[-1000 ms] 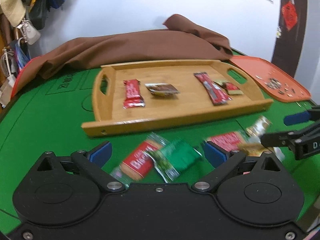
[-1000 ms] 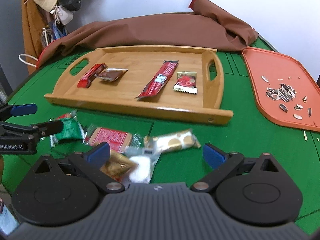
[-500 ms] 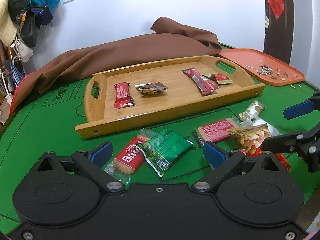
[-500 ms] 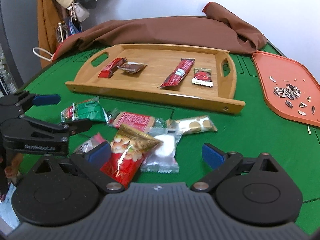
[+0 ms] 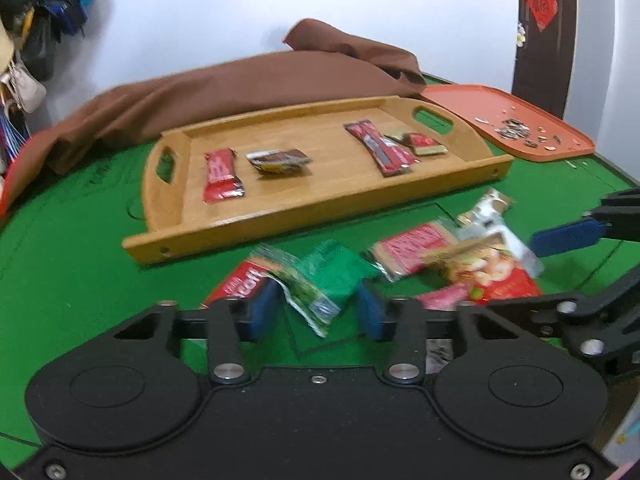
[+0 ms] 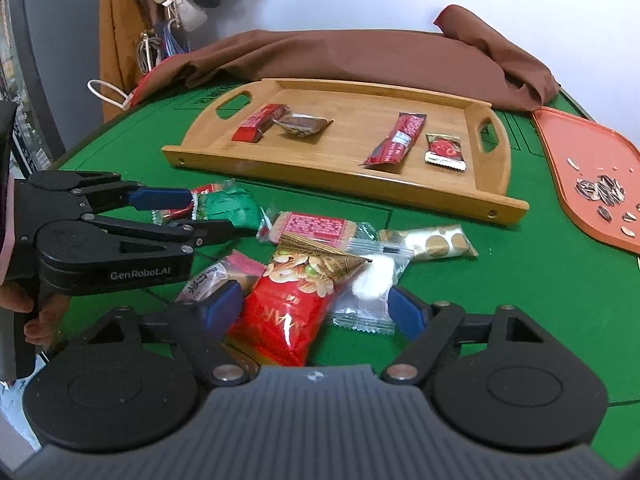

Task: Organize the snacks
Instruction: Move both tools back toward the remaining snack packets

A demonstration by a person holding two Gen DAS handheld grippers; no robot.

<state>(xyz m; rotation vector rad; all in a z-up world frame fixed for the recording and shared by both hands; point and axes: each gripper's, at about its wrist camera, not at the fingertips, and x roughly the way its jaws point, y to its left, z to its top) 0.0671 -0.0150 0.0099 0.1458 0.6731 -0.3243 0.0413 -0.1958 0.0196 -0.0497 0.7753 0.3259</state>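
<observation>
Loose snack packets lie on the green table in front of a wooden tray that holds several packets. My left gripper is closing, and its blue pads press both sides of a crumpled green packet. The right wrist view shows the same grip on the green packet. My right gripper is also closing. A red nut bag and a white candy packet lie between its pads, which do not press on either.
A red biscuit packet, a pink-red wafer packet, a gold-and-white packet and a pink packet lie around. An orange tray with seeds is at the right. A brown cloth lies behind. A hand holds the left gripper.
Both grippers' jaws have narrowed from wide open. The left pads have come in onto the green packet. The right gripper has moved over the red nut bag.
</observation>
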